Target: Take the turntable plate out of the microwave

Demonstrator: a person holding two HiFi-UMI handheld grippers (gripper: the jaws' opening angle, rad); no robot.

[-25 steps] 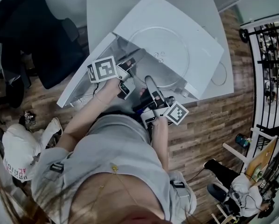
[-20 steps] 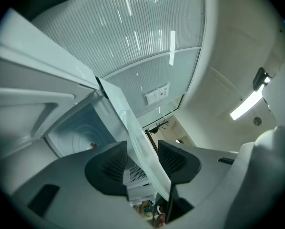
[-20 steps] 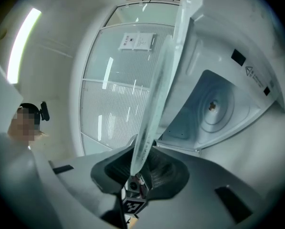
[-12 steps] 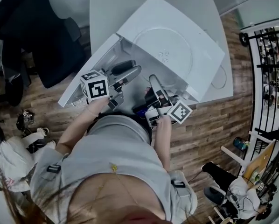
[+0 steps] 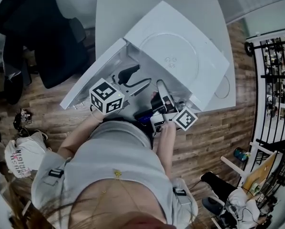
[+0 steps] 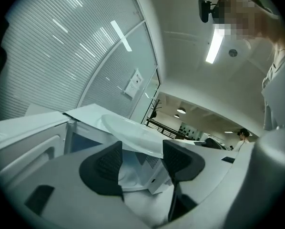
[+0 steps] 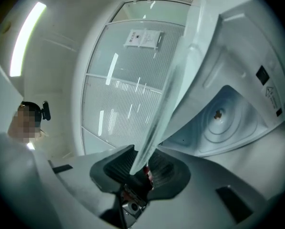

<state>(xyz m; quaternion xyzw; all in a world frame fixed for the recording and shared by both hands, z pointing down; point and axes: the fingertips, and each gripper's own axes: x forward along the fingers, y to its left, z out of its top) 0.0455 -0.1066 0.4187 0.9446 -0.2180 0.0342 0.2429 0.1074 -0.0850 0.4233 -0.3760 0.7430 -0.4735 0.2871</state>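
left gripper [image 5: 142, 74] rolled off the turntable plate [image 5: 170, 56], jaws just opened wide, empty. right gripper [image 7: 141, 168] jaws eased slightly but pinch plate rim. plate sits tilted at 1 o'clock, before microwave [image 5: 214, 61].

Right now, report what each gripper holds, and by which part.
Right gripper: the turntable plate, by its rim, jaws just easing wider. Left gripper: nothing, jaws just opened, empty between them.

A big white table [image 5: 128, 13] stands on a brown wooden floor [image 5: 214, 128]. Left of the table is a black padded chair [image 5: 42, 37], right of it a black metal rack [image 5: 276, 56]. A white cloth bag [image 5: 22, 155] lies far left.
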